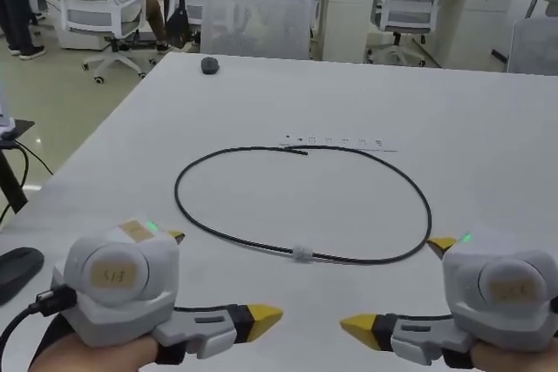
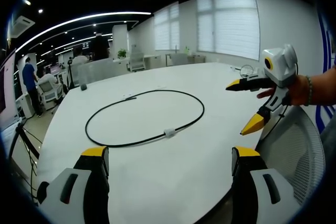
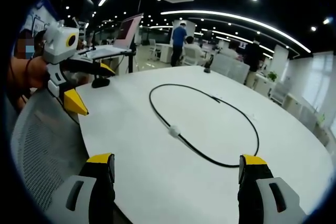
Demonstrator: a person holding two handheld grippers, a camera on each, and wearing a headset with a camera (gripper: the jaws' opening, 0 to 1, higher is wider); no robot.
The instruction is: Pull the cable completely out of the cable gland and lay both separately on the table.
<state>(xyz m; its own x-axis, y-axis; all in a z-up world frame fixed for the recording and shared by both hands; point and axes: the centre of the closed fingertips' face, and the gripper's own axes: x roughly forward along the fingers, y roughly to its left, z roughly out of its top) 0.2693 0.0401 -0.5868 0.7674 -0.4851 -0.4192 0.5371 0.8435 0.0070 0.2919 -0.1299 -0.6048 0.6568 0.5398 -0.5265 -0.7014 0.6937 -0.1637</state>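
A black cable [image 1: 244, 149] lies in a wide loop on the white table [image 1: 488, 154]. A small whitish cable gland [image 1: 302, 253] sits threaded on the loop's near side. My left gripper [image 1: 222, 274] hovers open at the near left, and my right gripper [image 1: 398, 285] hovers open at the near right. Both are short of the loop and touch nothing. In the left gripper view the cable [image 2: 202, 112] and gland [image 2: 169, 132] lie ahead of the open left gripper [image 2: 169, 153]. The right gripper view shows the cable [image 3: 178, 84] and gland [image 3: 174, 129] beyond the open right gripper [image 3: 177, 159].
A dark mouse [image 1: 209, 64] rests near the table's far edge. A thin white strip [image 1: 340, 142] lies just behind the loop. Office chairs [image 1: 257, 23] stand past the table, with people further back. A black object [image 1: 17, 267] sits off the left edge.
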